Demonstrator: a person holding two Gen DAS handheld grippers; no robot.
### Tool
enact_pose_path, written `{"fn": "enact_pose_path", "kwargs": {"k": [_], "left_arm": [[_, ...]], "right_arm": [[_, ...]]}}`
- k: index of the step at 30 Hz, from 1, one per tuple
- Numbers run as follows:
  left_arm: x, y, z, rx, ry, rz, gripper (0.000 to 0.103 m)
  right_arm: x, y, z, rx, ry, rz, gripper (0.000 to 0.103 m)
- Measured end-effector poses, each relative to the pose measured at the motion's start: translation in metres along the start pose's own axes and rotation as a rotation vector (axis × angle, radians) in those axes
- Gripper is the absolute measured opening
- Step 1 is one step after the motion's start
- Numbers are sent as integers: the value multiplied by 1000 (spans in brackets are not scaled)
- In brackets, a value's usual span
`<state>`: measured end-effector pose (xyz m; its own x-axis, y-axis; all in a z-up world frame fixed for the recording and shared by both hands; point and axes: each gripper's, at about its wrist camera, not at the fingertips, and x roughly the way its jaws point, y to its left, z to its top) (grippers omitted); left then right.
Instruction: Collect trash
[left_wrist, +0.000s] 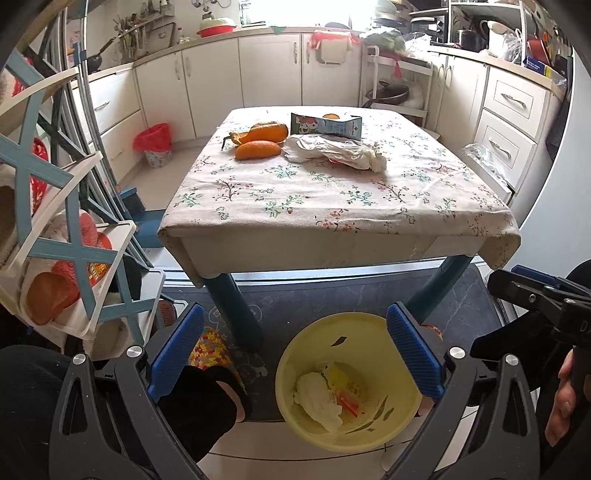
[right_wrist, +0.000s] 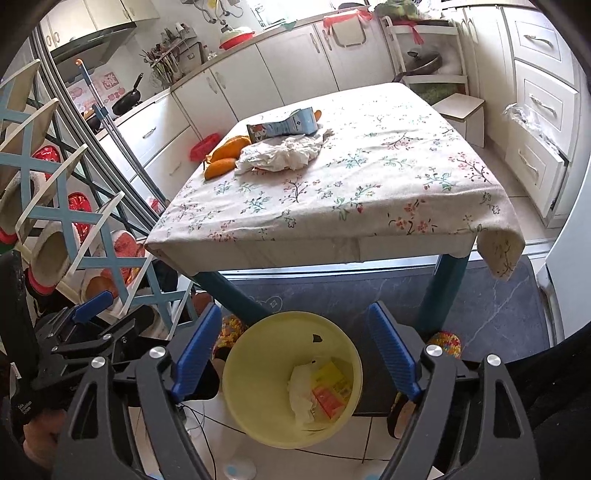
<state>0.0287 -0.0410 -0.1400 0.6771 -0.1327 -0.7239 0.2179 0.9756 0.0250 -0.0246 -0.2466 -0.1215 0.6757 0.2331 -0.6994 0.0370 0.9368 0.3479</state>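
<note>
Now, with both the left gripper (left_wrist: 295, 354) and right gripper (right_wrist: 297, 354) holding jaws spread and empty over the yellow bin (right_wrist: 258, 369) on the floor, reach far across the bench (left_wrist: 332, 206) for the crumpled tissue (left_wrist: 332, 151), pinching its bulk.

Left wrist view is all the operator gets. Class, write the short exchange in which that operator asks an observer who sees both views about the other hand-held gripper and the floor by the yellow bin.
Operator: I see the right hand-held gripper only from the side. Is it open?
Observer: Yes. In the right wrist view the right hand-held gripper has its fingers spread wide and holds nothing.
Operator: What lies under it?
Observer: The yellow bin sits below, framed between those fingers.
Operator: Anything on the floor nearer than the bin?
Observer: A small white round object lies on the floor tiles, with a thin cable close by.
</note>
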Motion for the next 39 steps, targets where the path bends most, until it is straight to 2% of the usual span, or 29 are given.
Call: {"fn": "enact_pose_path", "kwargs": {"k": [5,20,28,35,39], "left_arm": [[-1,1,1,-4,-4,5,95],[-2,-1,1,0,-4,-8,95],[-2,8,4,-44,9,-25,95],[-15,15,17,-56,-50,-21,95],[-19,18,29,-62,-61,-58,95]], "right_arm": [[-4,3,1,-14,-22,-9,82],[-8,4,3,-27,-48,-13,83],[-15,3,9,-8,-81,-7,83],[-22,10,17,-45,-116,-1,83],[-26,14,26,-73,-134,5,83]]}}
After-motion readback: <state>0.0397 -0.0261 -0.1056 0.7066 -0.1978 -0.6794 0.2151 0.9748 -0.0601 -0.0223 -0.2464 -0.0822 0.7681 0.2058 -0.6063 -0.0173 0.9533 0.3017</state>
